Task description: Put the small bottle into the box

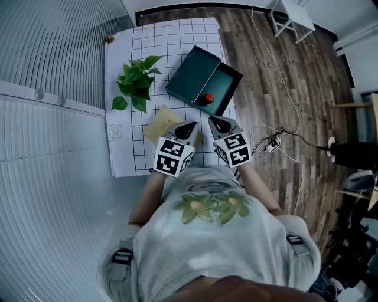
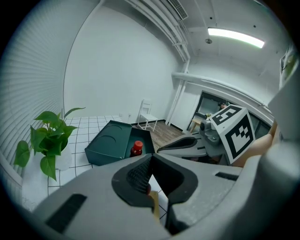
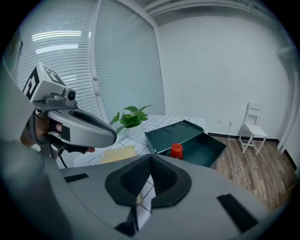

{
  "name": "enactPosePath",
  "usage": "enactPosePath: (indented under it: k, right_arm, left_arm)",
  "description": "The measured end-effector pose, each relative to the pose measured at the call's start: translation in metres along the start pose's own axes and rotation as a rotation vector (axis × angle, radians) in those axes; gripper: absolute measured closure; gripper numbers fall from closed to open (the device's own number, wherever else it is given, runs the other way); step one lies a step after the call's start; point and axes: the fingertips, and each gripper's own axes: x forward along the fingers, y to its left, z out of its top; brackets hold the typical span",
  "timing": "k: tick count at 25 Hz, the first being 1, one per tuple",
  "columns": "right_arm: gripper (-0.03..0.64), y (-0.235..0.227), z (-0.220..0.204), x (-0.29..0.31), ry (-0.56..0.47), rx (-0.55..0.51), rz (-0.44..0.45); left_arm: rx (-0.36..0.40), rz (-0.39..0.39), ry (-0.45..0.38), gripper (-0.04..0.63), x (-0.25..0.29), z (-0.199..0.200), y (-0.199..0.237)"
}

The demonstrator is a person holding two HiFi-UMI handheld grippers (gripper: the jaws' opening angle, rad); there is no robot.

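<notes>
The small bottle [image 1: 208, 98], dark with a red cap, stands upright inside the box [image 1: 228, 78], close to the tray's near wall; the box is dark green and open, and its lid [image 1: 192, 74] lies folded back on the tray's left side in the head view; the box sits on a table covered with a white cloth with a grid pattern [image 1: 177, 35], near the table's right edge.

Your right gripper [image 1: 215, 121] hangs above the table's near edge, short of the box, with its jaws pressed together and nothing between them; your left gripper [image 1: 189, 126] is just beside it, also closed and holding nothing; both point towards the box and neither touches it; in each gripper view the bottle's red cap shows just above the closed jaw tips.

A flat, pale yellow pad [image 1: 158, 122] lies on the cloth under and to the left of your left gripper; further left, a leafy green plant [image 1: 136, 82] stands in a white pot.

To the right of the table is a wooden plank floor [image 1: 266, 71], with a white chair [image 1: 292, 15] at the far side and cables and a power strip [image 1: 270, 143] close to your right arm.
</notes>
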Motion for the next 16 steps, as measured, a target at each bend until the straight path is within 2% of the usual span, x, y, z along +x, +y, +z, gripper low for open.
enactPosePath:
  k: [6,16]
  right_arm:
    - [0.609,0.001,-0.006,-0.001,0.01,0.02,0.016]
    - [0.609,-0.006,-0.014,0.002,0.045,0.032,-0.016]
  left_arm:
    - [0.008,-0.003,0.009,0.588,0.0,-0.005,-0.003]
    - [0.007,0.04,0.05,0.588,0.003,-0.018,0.005]
